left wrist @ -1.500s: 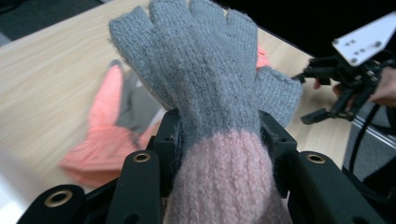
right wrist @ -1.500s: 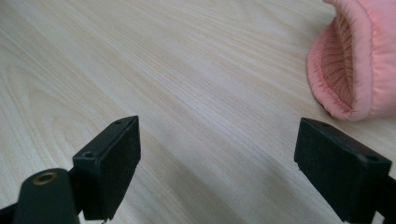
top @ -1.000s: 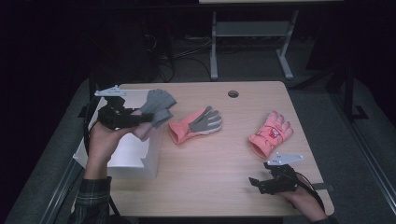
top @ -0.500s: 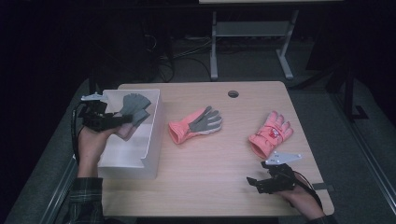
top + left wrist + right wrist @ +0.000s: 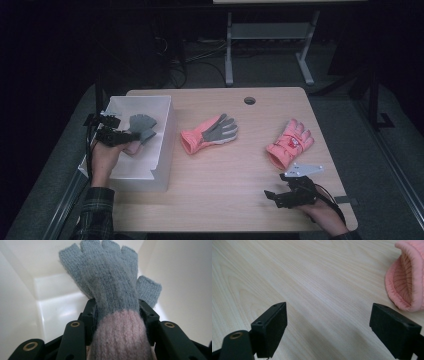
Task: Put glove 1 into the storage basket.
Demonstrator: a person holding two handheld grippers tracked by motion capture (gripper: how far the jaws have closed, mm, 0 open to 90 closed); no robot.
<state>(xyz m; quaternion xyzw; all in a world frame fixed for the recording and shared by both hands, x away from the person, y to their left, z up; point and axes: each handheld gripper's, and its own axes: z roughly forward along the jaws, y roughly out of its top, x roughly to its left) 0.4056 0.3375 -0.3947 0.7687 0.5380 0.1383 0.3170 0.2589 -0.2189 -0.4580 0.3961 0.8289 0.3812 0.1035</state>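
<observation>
Left gripper [image 5: 116, 136] reaches into bin [image 5: 162, 125] — gripping glove [image 5: 141, 125].

A light wooden table [image 5: 240, 200] stands on grey floor [image 5: 380, 150] in a dark room.

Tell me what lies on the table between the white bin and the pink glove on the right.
One pink glove with a grey palm lies between the white bin and the pink glove, in the high view.

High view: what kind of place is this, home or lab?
Probably a lab or office workroom set up for recording. A plain wooden desk with a cable hole stands on grey carpet; cables trail on the floor behind it by a metal-legged table. Only gloves and a white bin sit on the desk.
</observation>
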